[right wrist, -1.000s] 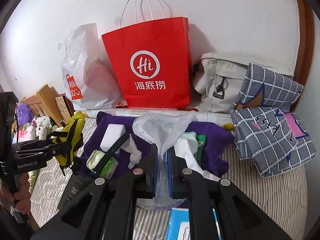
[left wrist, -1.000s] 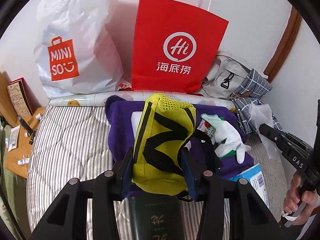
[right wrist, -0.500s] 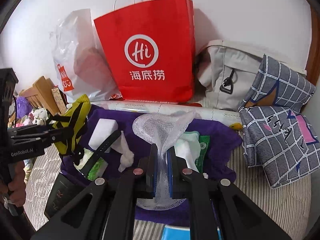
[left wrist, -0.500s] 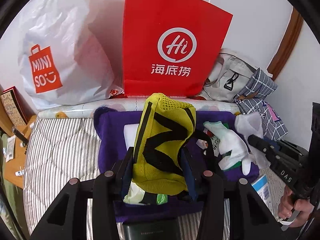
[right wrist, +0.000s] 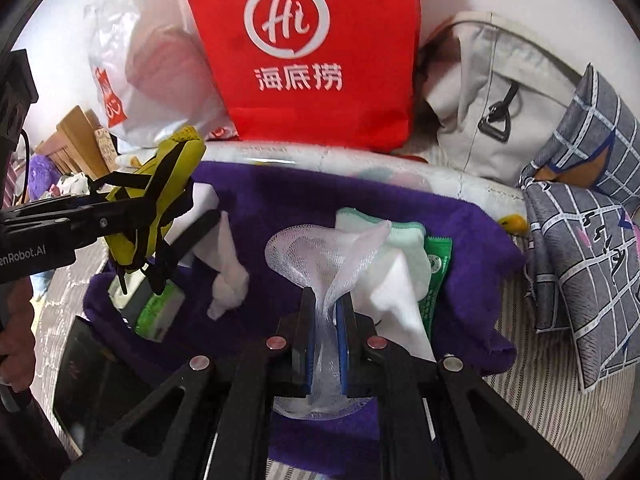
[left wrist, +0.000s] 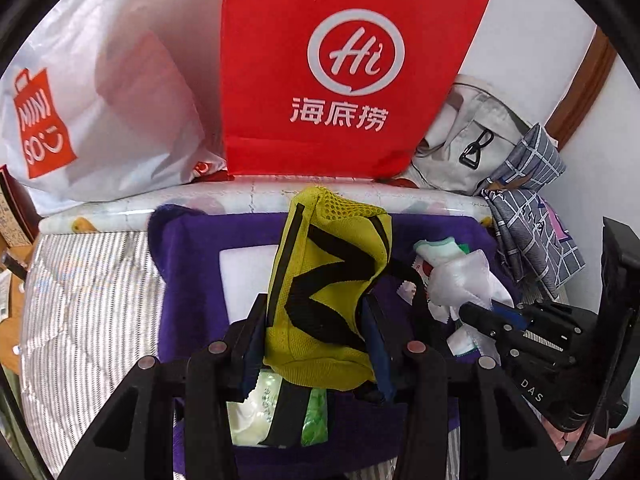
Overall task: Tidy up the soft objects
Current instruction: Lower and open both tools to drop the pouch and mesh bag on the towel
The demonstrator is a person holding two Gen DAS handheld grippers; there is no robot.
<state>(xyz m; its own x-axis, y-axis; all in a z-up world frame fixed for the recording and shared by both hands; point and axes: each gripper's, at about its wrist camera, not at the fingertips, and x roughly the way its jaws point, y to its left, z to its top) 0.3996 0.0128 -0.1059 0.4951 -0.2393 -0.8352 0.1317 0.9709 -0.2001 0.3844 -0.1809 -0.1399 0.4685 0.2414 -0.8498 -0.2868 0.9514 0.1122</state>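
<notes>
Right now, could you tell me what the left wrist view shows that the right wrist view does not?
Only the left wrist view shows the full orange MINISO logo and the left gripper clamping the yellow mesh pouch head-on. Only the right wrist view shows the knotted white cloth and the right gripper pinching the white net close up. Both show the red paper bag and the purple towel.

towel (right wrist: 460, 240) on mattress (right wrist: 540, 392) | paper bag (right wrist: 312, 60) behind towel | plastic bag (left wrist: 112, 92) left of paper bag
</notes>
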